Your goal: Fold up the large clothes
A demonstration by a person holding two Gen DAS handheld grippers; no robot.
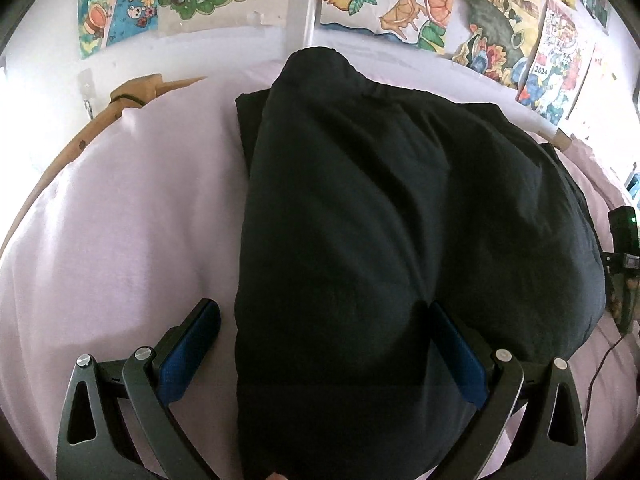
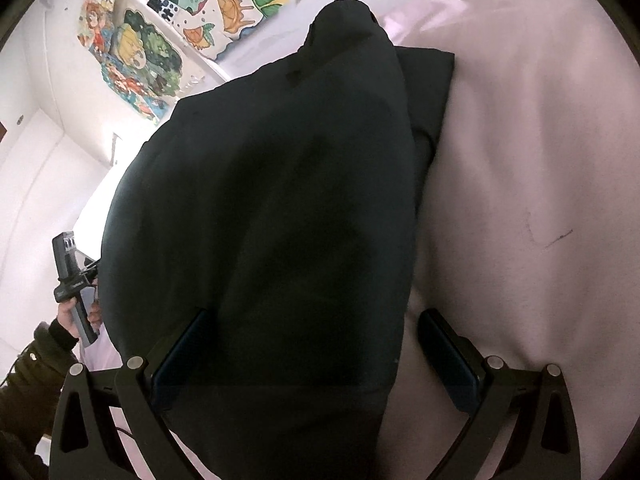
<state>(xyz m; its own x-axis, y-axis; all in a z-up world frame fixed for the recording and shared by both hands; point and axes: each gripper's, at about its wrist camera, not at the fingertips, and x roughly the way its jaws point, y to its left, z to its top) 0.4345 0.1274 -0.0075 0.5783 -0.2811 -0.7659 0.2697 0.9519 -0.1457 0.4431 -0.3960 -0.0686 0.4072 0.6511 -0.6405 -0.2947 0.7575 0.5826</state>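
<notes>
A large black garment (image 1: 380, 216) lies folded on a pale pink bed sheet (image 1: 120, 220). A folded layer lies on top with a narrower layer showing beneath at the far end. My left gripper (image 1: 324, 320) is open, its fingers straddling the garment's near left edge: one blue pad (image 1: 192, 344) over the sheet, the other on the cloth. My right gripper (image 2: 316, 332) is open too, straddling the garment's (image 2: 272, 208) near right edge, with one finger (image 2: 448, 352) over the sheet (image 2: 520, 160). Neither grips the cloth.
A white wall with colourful posters (image 1: 400, 4) runs behind the bed. A wooden bed frame (image 1: 132, 92) curves at the far left. The other hand-held gripper (image 2: 74, 280) and the person's sleeve show at the right wrist view's left. A cable (image 1: 600, 364) lies at right.
</notes>
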